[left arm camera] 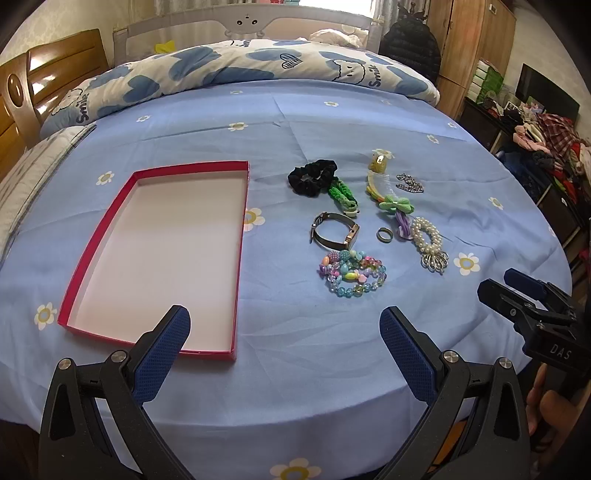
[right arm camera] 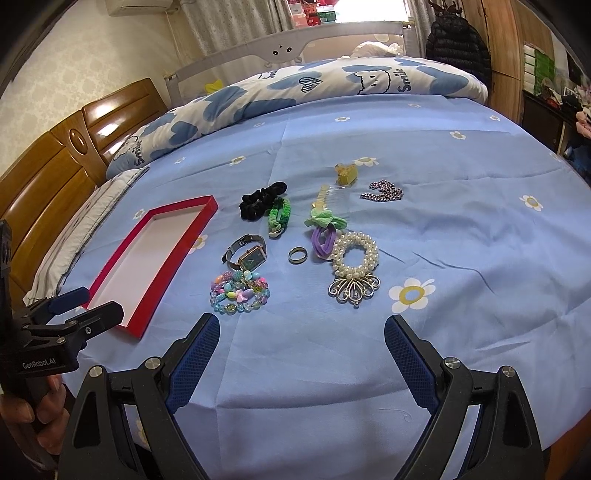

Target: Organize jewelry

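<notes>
Both hand-held grippers gape short of the beaded bracelets (right arm camera: 240, 291).

A bed fills the room, spread with a blue sheet (left arm camera: 332, 122) dotted with white flowers. A folded quilt (right arm camera: 295, 88) with blue hearts lies along its far edge, against a grey bed rail (left arm camera: 251, 22). A wooden headboard (right arm camera: 74, 155) stands at the left, wooden wardrobes (left arm camera: 476, 40) at the right, daylight through the curtains (right arm camera: 236, 18) behind.

One red tray (left arm camera: 236, 258), one watch (right arm camera: 245, 254), one ring (right arm camera: 297, 255), one black scrunchie (right arm camera: 258, 202), one pearl bracelet (right arm camera: 352, 254), one chain (right arm camera: 382, 192).
</notes>
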A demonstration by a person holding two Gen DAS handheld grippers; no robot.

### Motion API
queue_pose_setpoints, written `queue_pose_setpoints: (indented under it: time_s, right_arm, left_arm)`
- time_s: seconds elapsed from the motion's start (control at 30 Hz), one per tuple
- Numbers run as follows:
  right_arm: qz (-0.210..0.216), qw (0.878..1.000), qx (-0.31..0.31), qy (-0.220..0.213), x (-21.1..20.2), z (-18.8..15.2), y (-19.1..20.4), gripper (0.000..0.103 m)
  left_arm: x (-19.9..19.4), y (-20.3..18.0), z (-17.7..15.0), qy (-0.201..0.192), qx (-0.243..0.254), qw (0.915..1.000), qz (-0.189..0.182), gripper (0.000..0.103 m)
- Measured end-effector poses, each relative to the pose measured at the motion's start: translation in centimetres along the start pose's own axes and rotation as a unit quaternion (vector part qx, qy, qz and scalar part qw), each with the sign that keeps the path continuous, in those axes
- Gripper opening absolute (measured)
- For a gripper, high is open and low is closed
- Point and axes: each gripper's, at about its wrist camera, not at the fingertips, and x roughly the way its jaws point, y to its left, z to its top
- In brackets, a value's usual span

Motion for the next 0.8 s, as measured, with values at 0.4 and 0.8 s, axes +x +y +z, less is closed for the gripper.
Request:
queue_pose_setpoints:
  time_s: [0.4,0.8]
  right_arm:
    - [0.001,1.000,0.000,-0.003,-0.23,0.30,0.23,0.092]
    - [0.003,1.000,0.002,-0.005,-0.33,0.31,-0.09,0.092]
  left_arm:
    - [-0.19,0.04,-0.01,-0.002,0.001,1.0000,-0.002,0.103]
    - [-0.25,-0.10,0.10,-0.002,0.003,1.0000,-0.003,0.103]
